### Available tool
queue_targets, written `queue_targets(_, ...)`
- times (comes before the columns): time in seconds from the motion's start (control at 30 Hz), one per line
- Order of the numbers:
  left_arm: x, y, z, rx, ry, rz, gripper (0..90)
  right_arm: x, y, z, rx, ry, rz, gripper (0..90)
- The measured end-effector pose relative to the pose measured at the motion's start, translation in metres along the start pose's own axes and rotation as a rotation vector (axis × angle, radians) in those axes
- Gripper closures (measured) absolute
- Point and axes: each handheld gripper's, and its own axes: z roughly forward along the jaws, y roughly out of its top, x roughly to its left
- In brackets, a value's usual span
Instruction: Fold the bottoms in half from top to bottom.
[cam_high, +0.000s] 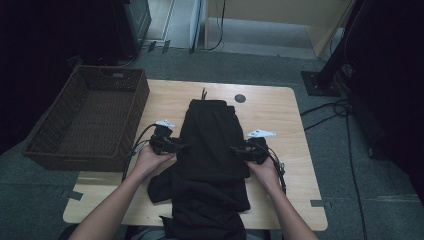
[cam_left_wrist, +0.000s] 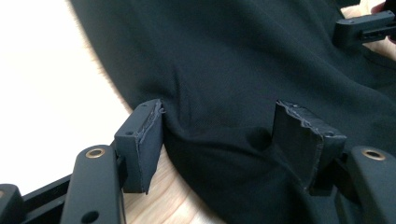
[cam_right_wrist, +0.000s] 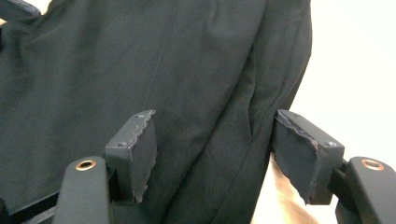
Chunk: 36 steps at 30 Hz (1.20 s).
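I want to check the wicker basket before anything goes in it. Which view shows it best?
The high view: the brown wicker basket sits whole at the table's left edge, its inside visible. The two gripper views look at the black garment instead.

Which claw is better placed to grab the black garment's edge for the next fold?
Probably left: the left claw is open with a fold of the garment bunched between its jaws. The right claw is open over flatter cloth.

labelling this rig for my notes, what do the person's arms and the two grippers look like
Both forearms are bare, no sleeves in the high view. The left gripper and right gripper are black, each topped by a pale three-cornered plate and trailing a dark cable. Their jaw pads are flat, dark, with frayed edges; brass-coloured rivets sit on the arms.
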Motion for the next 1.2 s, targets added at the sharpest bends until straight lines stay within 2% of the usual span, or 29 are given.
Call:
queue_targets(0.1,0.001,0.002,0.003,-0.014,0.0,-0.017,35.2,0.002,0.004,0.006,0.0,-0.016,-0.009,32.5)
queue_targets(0.2,0.002,0.003,0.006,-0.033,-0.003,-0.037,38.0,0.005,0.007,0.013,-0.024,-0.029,-0.011,34.3)
queue_targets(0.37,0.007,0.014,0.01,-0.022,0.011,-0.04,39.5,0.011,0.015,0.026,-0.034,-0.074,-0.039,35.5)
queue_targets(0.5,0.014,0.02,0.011,-0.016,0.034,-0.042,38.0,0.007,0.022,0.029,-0.028,-0.066,-0.005,35.7)
queue_targets(0.57,0.021,0.023,0.011,-0.026,0.03,-0.05,38.6,-0.002,0.033,0.03,-0.036,-0.093,-0.013,36.9)
queue_targets(0.7,0.028,0.03,0.014,-0.035,0.019,-0.07,38.4,-0.013,0.042,0.037,-0.019,-0.074,0.014,36.2)
queue_targets(0.73,0.029,0.031,0.015,-0.036,0.026,-0.061,38.2,-0.015,0.044,0.039,-0.015,-0.069,0.012,36.3)
queue_targets(1.0,0.031,0.043,0.024,-0.032,0.027,-0.059,39.4,-0.018,0.054,0.054,-0.011,-0.083,0.014,36.6)
queue_targets(1.07,0.029,0.045,0.028,-0.032,0.029,-0.049,41.6,-0.018,0.054,0.055,-0.012,-0.089,0.008,37.2)
queue_targets(1.1,0.028,0.046,0.03,-0.034,0.025,-0.04,43.7,-0.014,0.053,0.058,-0.026,-0.105,-0.013,38.7)
queue_targets(1.13,0.027,0.046,0.032,-0.036,0.017,-0.041,46.9,-0.012,0.052,0.059,-0.037,-0.119,-0.027,40.9)
queue_targets(1.2,0.026,0.046,0.034,-0.04,0.021,-0.043,54.9,-0.01,0.051,0.06,-0.05,-0.113,-0.025,48.5)
